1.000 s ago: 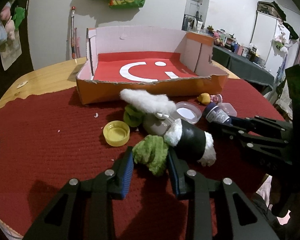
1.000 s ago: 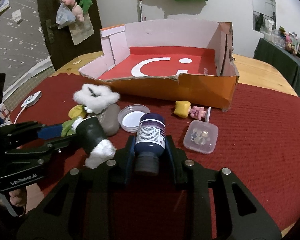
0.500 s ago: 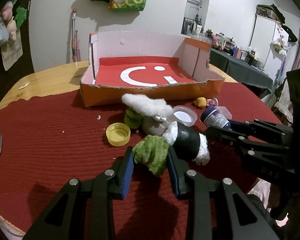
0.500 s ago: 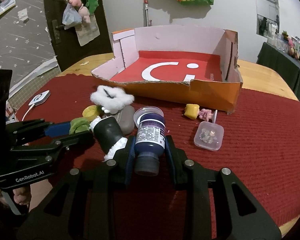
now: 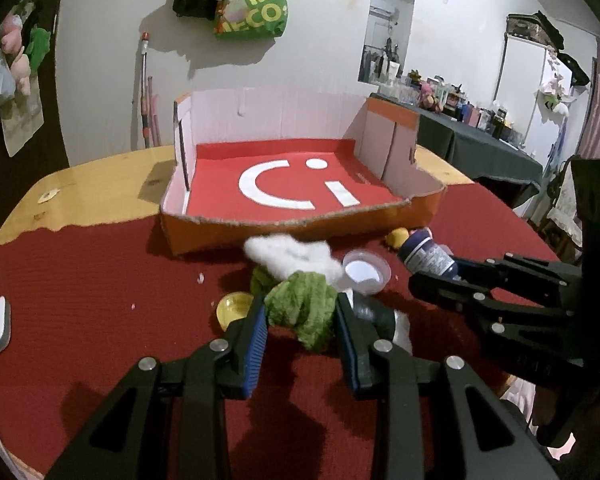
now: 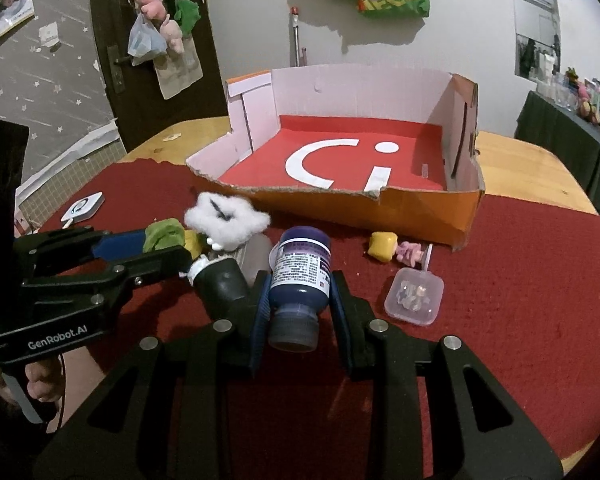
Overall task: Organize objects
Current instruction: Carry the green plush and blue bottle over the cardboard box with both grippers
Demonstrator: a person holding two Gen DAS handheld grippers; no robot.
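My left gripper is shut on the green fuzzy end of a plush toy. The toy's black and white body hangs beside the right finger. My right gripper is shut on a dark blue bottle with a printed label, its cap pointing back at the camera. The two grippers are side by side above the red mat. An open cardboard box with a red floor and white markings stands just beyond them; nothing lies in it. A white fluffy piece lies before the box.
On the mat lie a yellow cap, a clear round lid, a small clear case and a yellow and pink figurine. A white device sits at the mat's left edge. A hand holds the left gripper.
Both grippers have risen slightly and edged toward the box with their loads. The plush toy's black body has lifted away from the pile. Neither grip has changed.
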